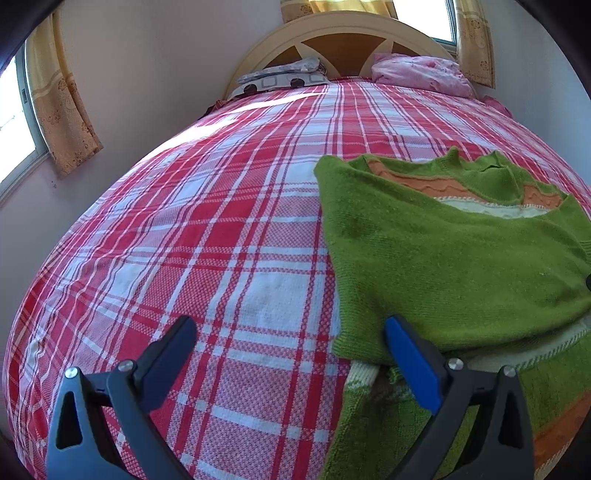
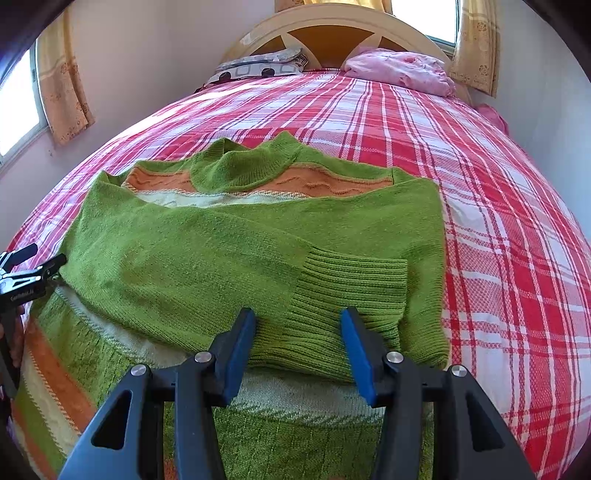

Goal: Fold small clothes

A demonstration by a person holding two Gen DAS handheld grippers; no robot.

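Observation:
A green knitted sweater (image 2: 207, 258) with orange and white stripes lies flat on the red and white plaid bed cover (image 2: 498, 229), collar toward the headboard. Both sleeves are folded across its chest, and the ribbed cuff (image 2: 354, 284) of one rests on top. My right gripper (image 2: 297, 317) stands half open low over that cuff, which lies flat between the blue pads (image 2: 356, 347) without bunching. My left gripper (image 1: 291, 328) is wide open at the sweater's (image 1: 443, 258) left edge, with its right finger on the folded fabric and its left finger over bare cover. The left gripper (image 2: 48, 254) also shows at the right wrist view's left edge.
At the head of the bed lie a patterned pillow (image 2: 255, 68) and a crumpled pink blanket (image 2: 402, 72), in front of a cream wooden headboard (image 2: 332, 29). Pale walls with windows and yellow curtains (image 1: 62, 107) close in both sides. Plaid cover (image 1: 184, 221) stretches left of the sweater.

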